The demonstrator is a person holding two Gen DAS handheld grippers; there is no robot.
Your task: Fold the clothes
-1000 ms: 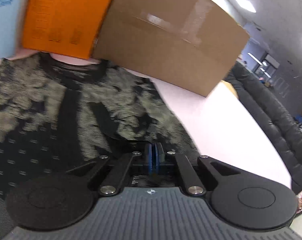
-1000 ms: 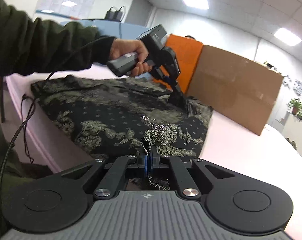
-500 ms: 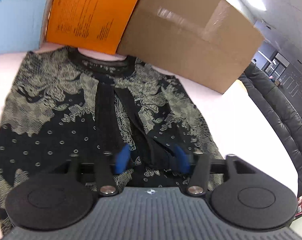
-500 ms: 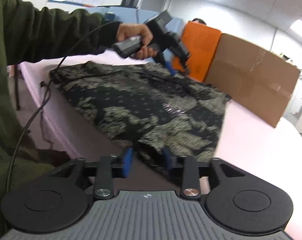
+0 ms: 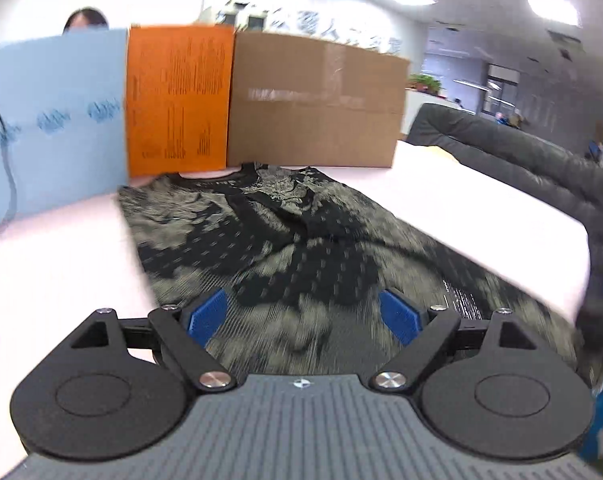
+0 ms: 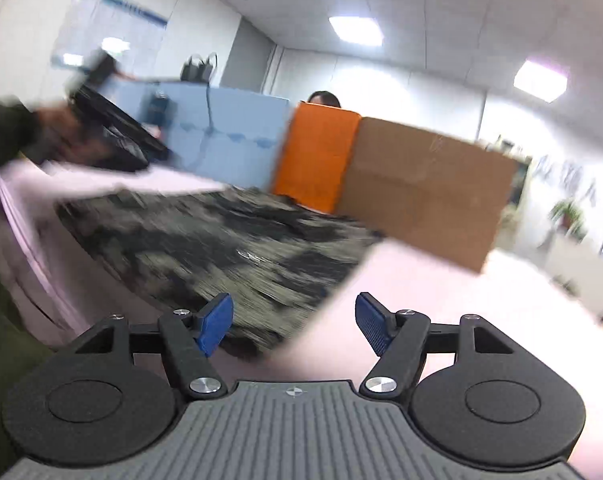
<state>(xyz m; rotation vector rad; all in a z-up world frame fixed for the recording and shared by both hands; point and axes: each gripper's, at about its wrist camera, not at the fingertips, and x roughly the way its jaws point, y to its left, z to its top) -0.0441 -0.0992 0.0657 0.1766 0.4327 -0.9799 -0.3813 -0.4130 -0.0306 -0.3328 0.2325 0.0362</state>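
Note:
A black shirt with a pale beige print (image 5: 285, 240) lies flat on the pale pink table (image 5: 53, 264), its collar toward the boxes at the back. My left gripper (image 5: 303, 316) hovers over the shirt's near end, jaws opening, blue pads wide apart with no cloth pinched. In the right wrist view the same shirt (image 6: 221, 248) spreads to the left. My right gripper (image 6: 295, 322) stands at its near right corner, jaws opening, nothing pressed between the pads. The left gripper (image 6: 101, 140) shows as a blur at far left, in a hand with a dark green sleeve.
Upright at the table's back stand a blue board (image 5: 53, 128), an orange box (image 5: 179, 100) and a brown cardboard box (image 5: 313, 100). A dark sofa (image 5: 541, 168) lies beyond the table's right edge. A person's head shows behind the boards. A cable hangs at the left.
Both grippers went from shut on the shirt's cloth to wide open, letting it go. The left gripper swung away to the left and pulled back; the right drew back slightly.

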